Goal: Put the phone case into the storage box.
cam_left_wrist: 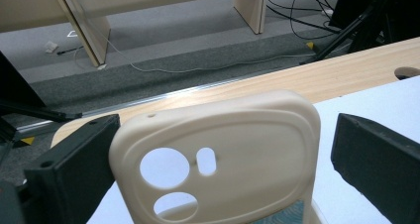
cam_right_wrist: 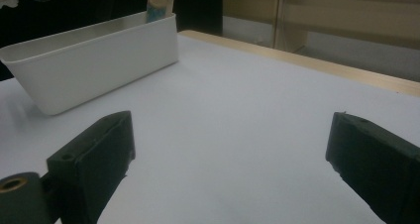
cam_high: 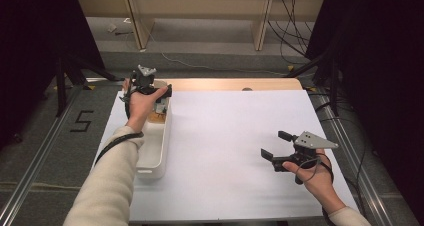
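While your left tongs [cam_left_wrist: 218, 154] stand open around the cream phone case [cam_left_wrist: 223, 154] at the bin's [cam_high: 150, 161] far end, you are releasing it; next, lift clear. Your right tongs [cam_high: 279, 147] wait open.

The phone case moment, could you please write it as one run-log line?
left gripper: open, astride phone case | case: upright over white bin | right gripper: open, nothing between jaws, over white table cover
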`<state>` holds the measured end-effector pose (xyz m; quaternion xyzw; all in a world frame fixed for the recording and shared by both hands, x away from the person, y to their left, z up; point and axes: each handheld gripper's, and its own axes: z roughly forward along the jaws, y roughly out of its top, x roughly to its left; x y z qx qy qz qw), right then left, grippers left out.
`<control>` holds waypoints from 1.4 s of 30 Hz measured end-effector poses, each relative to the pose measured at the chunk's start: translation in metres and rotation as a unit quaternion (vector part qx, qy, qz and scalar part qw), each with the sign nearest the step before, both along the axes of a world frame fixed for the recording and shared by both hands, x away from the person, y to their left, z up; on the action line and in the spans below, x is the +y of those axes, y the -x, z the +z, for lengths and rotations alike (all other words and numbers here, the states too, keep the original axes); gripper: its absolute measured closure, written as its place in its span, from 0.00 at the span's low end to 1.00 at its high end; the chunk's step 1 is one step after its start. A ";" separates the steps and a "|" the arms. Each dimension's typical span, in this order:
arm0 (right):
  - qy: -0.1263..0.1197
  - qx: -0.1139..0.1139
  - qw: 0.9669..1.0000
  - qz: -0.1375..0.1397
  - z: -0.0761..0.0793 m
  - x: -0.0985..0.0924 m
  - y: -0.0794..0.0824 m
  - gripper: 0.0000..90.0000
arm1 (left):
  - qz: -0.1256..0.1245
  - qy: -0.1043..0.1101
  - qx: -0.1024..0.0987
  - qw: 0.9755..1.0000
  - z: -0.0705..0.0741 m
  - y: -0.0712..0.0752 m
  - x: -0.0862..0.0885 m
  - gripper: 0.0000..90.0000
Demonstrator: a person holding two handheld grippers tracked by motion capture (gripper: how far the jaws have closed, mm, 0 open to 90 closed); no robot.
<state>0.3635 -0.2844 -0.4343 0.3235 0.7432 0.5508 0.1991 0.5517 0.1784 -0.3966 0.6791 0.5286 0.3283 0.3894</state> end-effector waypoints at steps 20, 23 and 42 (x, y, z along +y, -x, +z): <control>0.005 0.001 1.000 0.002 0.000 0.001 0.001 0.07 | -0.007 -0.003 -0.041 0.999 0.030 0.005 -0.003 0.00; 0.004 0.001 1.000 0.001 0.001 0.001 0.001 0.07 | -0.009 0.000 -0.043 0.999 0.033 0.008 -0.004 0.00; 0.005 -0.001 1.000 -0.003 0.000 0.000 0.000 0.07 | -0.030 0.025 -0.044 0.998 0.042 0.044 0.003 0.04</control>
